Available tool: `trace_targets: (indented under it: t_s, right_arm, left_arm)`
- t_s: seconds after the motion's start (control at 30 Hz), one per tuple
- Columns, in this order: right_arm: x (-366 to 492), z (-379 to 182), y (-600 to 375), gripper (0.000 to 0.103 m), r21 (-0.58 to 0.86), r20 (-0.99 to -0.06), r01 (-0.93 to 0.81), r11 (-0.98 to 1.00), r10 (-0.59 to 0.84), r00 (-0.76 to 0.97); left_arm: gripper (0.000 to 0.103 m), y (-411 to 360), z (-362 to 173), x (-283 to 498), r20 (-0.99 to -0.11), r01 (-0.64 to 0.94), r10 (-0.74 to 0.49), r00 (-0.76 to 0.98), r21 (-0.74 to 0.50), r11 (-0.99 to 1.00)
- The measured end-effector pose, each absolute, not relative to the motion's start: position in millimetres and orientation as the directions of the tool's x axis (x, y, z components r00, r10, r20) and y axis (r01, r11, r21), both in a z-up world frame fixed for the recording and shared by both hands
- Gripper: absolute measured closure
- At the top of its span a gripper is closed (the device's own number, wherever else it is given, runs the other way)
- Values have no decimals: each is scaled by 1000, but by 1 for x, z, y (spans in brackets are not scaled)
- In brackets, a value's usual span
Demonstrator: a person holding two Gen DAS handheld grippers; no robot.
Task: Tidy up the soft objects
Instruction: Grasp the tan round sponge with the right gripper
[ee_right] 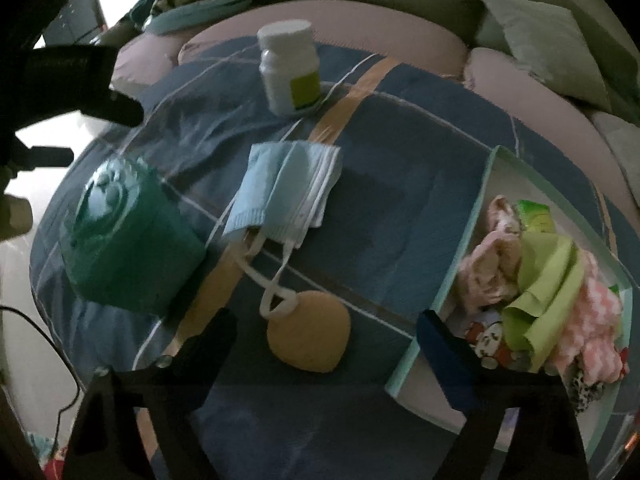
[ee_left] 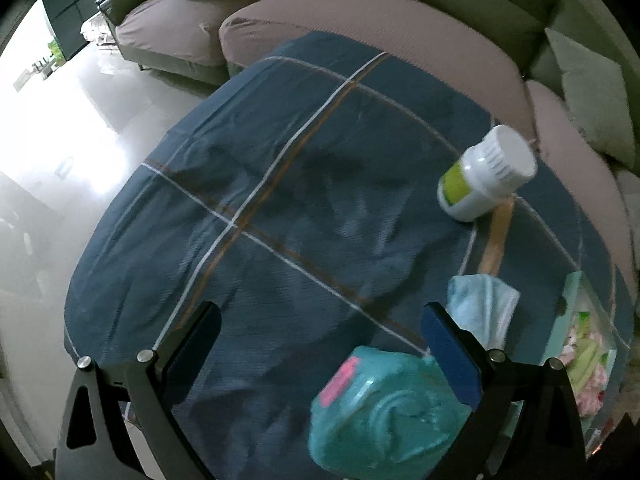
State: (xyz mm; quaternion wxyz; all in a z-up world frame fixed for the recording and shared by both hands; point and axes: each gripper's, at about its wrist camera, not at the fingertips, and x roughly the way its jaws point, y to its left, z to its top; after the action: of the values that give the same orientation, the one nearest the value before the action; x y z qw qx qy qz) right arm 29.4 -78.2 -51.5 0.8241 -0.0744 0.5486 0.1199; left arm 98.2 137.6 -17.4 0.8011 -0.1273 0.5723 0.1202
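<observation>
The left gripper [ee_left: 320, 344] hangs over the blue checked cloth on the table [ee_left: 280, 184], its fingers [ee_left: 452, 356] spread and grasping nothing. The teal towel roll [ee_left: 384, 412] lies at about five o'clock in its view, just against the right finger, probably the next soft thing to collect.

In the right wrist view that roll sits at nine o'clock, and the folded blue face masks [ee_right: 288, 188] lie near the centre with their ear loops trailing toward six o'clock, onto the tan sponge [ee_right: 310, 332]. The white bottle [ee_right: 290, 68] stands at twelve o'clock; being hard, it likely stays out.

The right gripper [ee_right: 324, 344] is released, straddling the sponge without touching it. At three o'clock the clear bin [ee_right: 480, 184] already holds pink and green fabrics, apparently the collecting place.
</observation>
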Motion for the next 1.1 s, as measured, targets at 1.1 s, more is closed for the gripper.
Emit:
trace_targets:
  t_s: [1.1]
  right_arm:
    - [24, -64, -78, 51, -30, -942, -314, 949, 77, 325]
  left_arm:
    - [3, 145, -31, 102, -958, -359, 80, 275, -25, 933]
